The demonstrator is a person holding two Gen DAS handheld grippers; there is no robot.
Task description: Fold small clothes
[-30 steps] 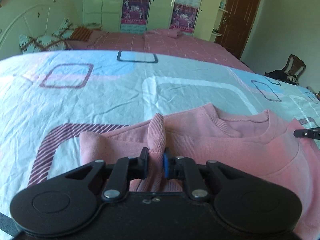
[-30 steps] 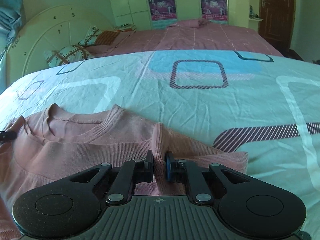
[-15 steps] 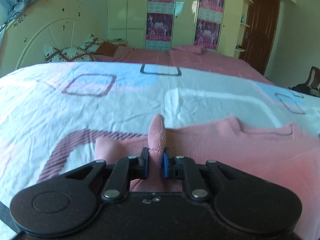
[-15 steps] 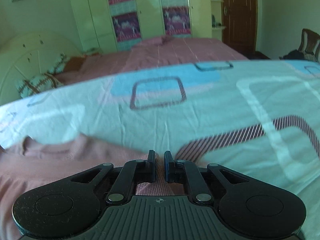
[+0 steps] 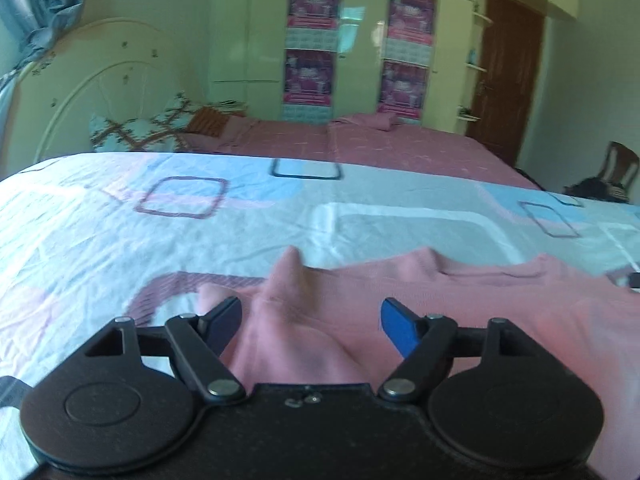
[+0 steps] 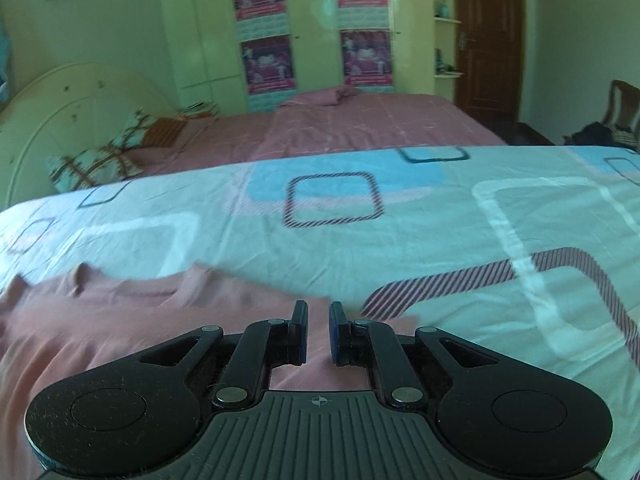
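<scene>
Left wrist view first: the left tongs [image 5: 311, 318] have just sprung wide, pads well apart, and a peaked ridge of the pink sweater [image 5: 460, 300] stands free between them, touching neither pad. Released, then. This view carries the sweater across to the right edge, ribbed neckline [image 5: 480, 268] lying flat on the patterned bedsheet [image 5: 200, 240], and catches a dark tip [image 5: 634, 280] at the far right border, too small to name. Off in the right corner sits a wooden chair [image 5: 620, 164] with dark things heaped on it.

Over to the right wrist view: the right tongs [image 6: 318, 330] are pinched nearly together, only a thin slot between the blue-edged pads. The sweater lies under and behind them, but the fabric is blurred there, and whether any of it is caught in that slot cannot be told. Here the sweater spreads off to the left, collar toward the far side, its edge ending just right of the tongs beside a striped maroon square on the sheet.

Both tools tilt downward at the bed, held low over the sweater's near side. Beyond lie a second bed with a pink cover [image 6: 380, 124], a patterned pillow [image 6: 96, 160] against a cream headboard, postered wardrobe doors [image 6: 312, 28] and a brown door [image 6: 488, 36].
</scene>
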